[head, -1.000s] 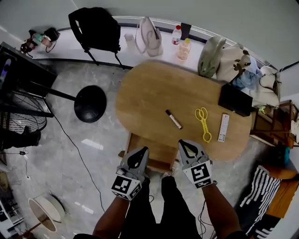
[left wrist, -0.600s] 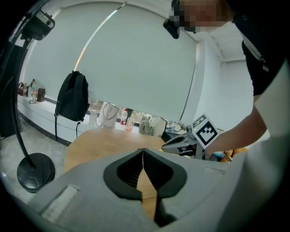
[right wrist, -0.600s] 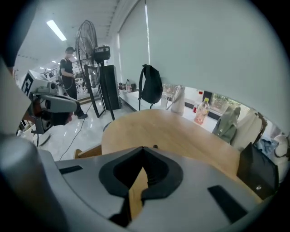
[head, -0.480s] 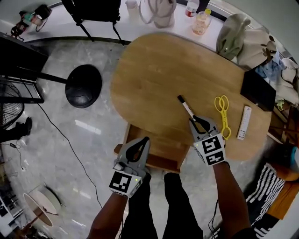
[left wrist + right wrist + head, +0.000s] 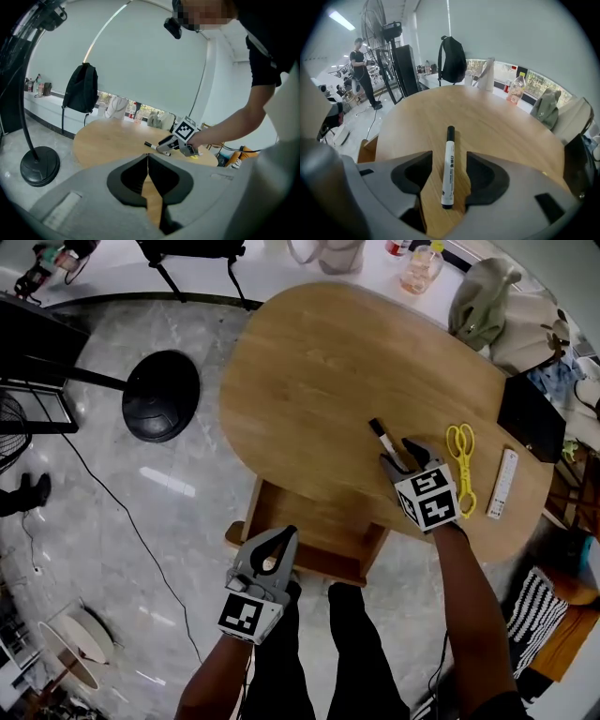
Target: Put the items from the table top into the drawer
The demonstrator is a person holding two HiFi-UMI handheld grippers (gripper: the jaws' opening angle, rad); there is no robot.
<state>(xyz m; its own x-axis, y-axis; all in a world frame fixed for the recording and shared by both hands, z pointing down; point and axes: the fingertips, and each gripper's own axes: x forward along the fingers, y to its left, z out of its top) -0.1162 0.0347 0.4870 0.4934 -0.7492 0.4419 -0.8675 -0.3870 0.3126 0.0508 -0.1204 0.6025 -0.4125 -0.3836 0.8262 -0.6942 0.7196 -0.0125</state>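
Observation:
A white marker with a black cap (image 5: 380, 434) (image 5: 449, 154) lies on the oval wooden table (image 5: 319, 371). My right gripper (image 5: 397, 454) (image 5: 449, 165) has come down around its near end. Its jaws have just been opening, and the marker lies between them with a gap to each pad. Yellow scissors (image 5: 461, 463) and a white remote (image 5: 503, 484) lie to the right of it. The wooden drawer (image 5: 309, 532) stands pulled out under the table's near edge. My left gripper (image 5: 279, 540) (image 5: 148, 158) is shut and empty, just in front of the drawer.
A black box (image 5: 532, 418), bags (image 5: 483, 301) and a bottle (image 5: 419, 268) stand along the table's far and right side. A black round stand base (image 5: 161, 395) and a cable lie on the floor to the left. A person (image 5: 361, 70) stands far off by a fan.
My right gripper has moved out over the table and down to the marker, and its jaws have opened around it. My left gripper has sunk lower in front of the drawer.

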